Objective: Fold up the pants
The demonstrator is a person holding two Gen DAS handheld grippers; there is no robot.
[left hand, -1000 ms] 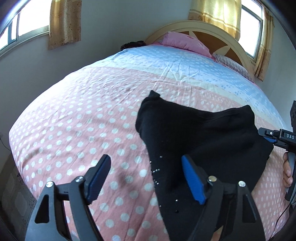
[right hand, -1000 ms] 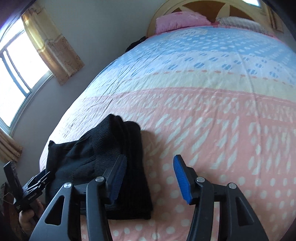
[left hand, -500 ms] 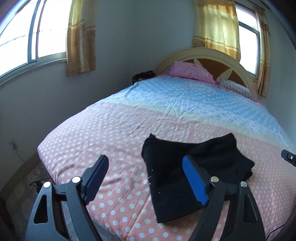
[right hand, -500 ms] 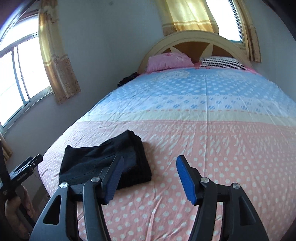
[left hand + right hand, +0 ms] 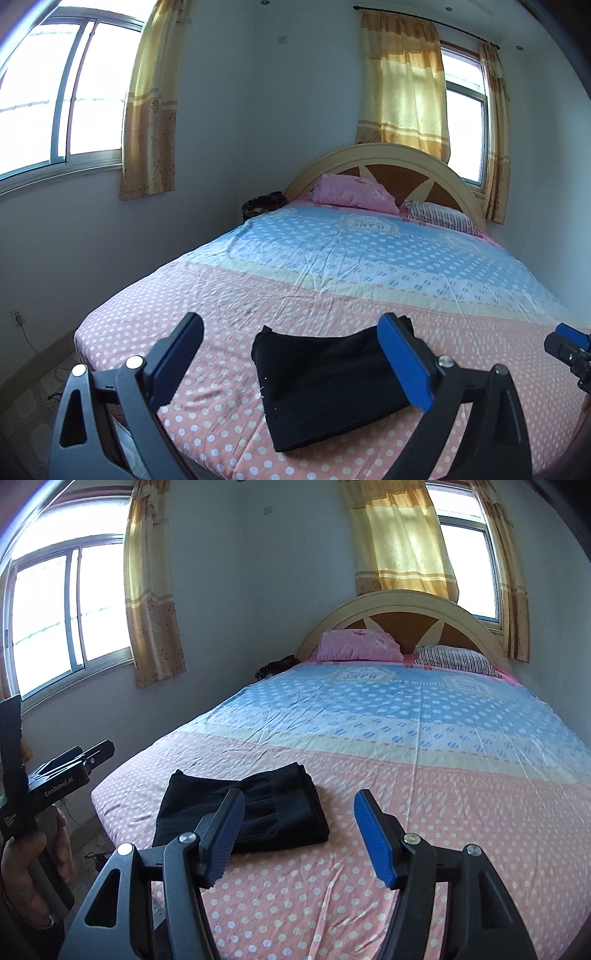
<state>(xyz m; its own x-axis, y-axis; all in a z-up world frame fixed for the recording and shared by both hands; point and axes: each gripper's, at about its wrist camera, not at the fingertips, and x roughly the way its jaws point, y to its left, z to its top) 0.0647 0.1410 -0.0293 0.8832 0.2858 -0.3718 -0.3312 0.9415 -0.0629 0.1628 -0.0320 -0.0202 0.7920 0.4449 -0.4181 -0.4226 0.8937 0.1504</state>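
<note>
The black pants (image 5: 332, 384) lie folded into a compact rectangle on the pink dotted end of the bed (image 5: 221, 314), near its foot edge. My left gripper (image 5: 291, 325) hovers above and behind them, its jaws opening wide with nothing between the blue pads. In the right wrist view the pants (image 5: 266, 805) sit low and to the left. My right gripper (image 5: 300, 797) hangs open over the sheet beside them, holding nothing. A hand (image 5: 33, 856) holds the left gripper (image 5: 66, 771) at the left edge. The right gripper's tip (image 5: 569, 345) shows at the right edge.
A pink pillow (image 5: 351, 192) and a striped pillow (image 5: 439, 218) lean on the curved headboard (image 5: 388, 162). A dark bundle (image 5: 262, 205) sits at the bed's far left corner. Curtained windows (image 5: 55, 99) flank the bed. A wall socket with a cable (image 5: 16, 317) is low on the left.
Both grippers have risen and drawn back from the pants, which now look smaller and lie untouched. The left jaws stand wider than before. Both views have tipped up onto the room.
</note>
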